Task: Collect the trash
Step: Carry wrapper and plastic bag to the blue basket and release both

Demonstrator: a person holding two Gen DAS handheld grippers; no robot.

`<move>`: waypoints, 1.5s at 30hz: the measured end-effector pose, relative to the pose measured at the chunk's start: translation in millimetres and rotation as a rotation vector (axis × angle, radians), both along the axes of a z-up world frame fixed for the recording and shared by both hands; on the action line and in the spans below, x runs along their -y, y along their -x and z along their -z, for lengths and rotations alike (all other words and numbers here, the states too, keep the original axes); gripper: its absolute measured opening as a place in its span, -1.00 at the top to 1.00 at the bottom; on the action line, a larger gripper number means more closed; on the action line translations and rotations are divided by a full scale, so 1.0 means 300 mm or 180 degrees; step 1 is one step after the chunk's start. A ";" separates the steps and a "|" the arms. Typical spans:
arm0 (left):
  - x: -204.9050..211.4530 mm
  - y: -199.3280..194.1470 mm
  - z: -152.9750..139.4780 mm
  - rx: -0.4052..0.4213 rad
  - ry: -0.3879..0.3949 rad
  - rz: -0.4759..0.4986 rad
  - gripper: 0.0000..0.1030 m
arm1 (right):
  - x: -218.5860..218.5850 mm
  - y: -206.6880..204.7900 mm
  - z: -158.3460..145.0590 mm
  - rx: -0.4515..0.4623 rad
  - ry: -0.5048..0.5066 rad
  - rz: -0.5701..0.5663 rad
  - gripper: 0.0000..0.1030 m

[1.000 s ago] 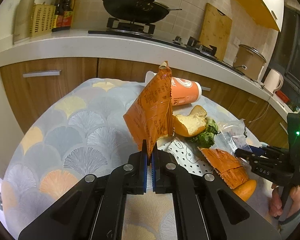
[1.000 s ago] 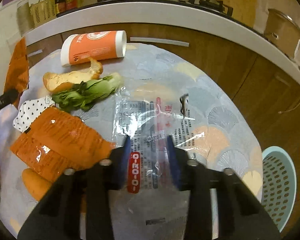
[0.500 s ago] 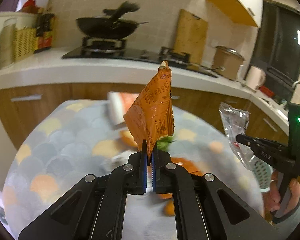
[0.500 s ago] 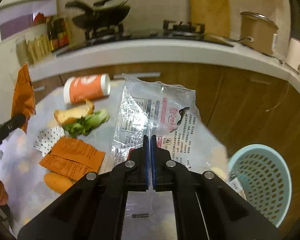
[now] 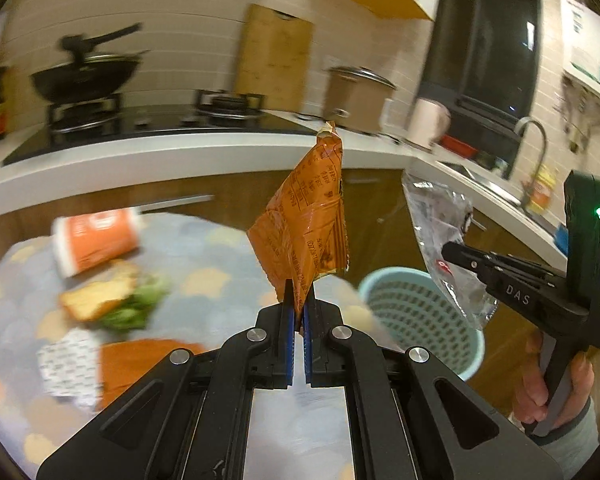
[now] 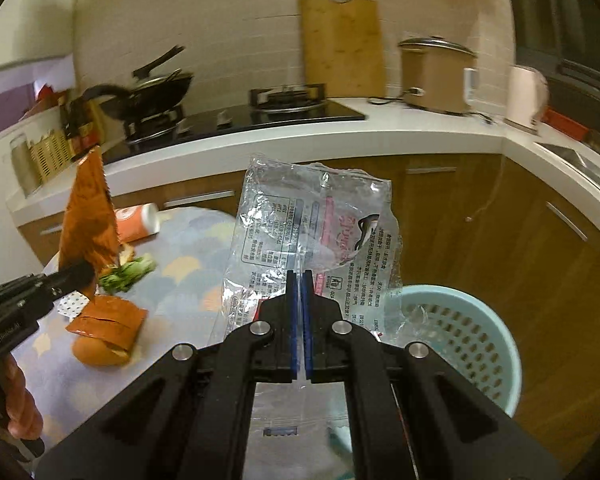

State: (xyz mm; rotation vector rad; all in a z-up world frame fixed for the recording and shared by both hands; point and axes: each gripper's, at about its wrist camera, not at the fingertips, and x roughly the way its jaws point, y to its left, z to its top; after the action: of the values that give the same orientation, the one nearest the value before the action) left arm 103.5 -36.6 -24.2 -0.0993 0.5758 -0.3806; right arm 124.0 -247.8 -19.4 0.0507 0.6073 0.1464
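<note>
My left gripper is shut on an orange snack wrapper, which stands up above the table. The same wrapper and left gripper show at the left of the right wrist view. My right gripper is shut on a clear plastic bag with printed text, held in the air; the bag and right gripper also appear on the right of the left wrist view. A light blue perforated basket sits low beyond the table's right edge, just past both held pieces.
On the patterned tablecloth lie an orange cup on its side, bread with greens, a dotted napkin, a second orange wrapper over a bun. Behind runs a white counter with stove, pan and cooker.
The right gripper closed on the clear bag and lifted it off the table. Both grippers rose and swung right with their wrappers, bringing the blue basket into view.
</note>
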 end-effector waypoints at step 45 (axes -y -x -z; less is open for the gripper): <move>0.588 -0.201 0.273 -0.0856 -0.0174 0.0765 0.18 | 0.538 -0.012 0.351 -0.0916 -0.0599 0.0845 0.42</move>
State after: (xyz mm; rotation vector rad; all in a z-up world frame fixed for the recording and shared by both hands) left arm 163.8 -213.0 -106.2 -0.0285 0.8672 -0.5897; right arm 127.7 -409.2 -124.6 0.3378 0.8660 -0.0636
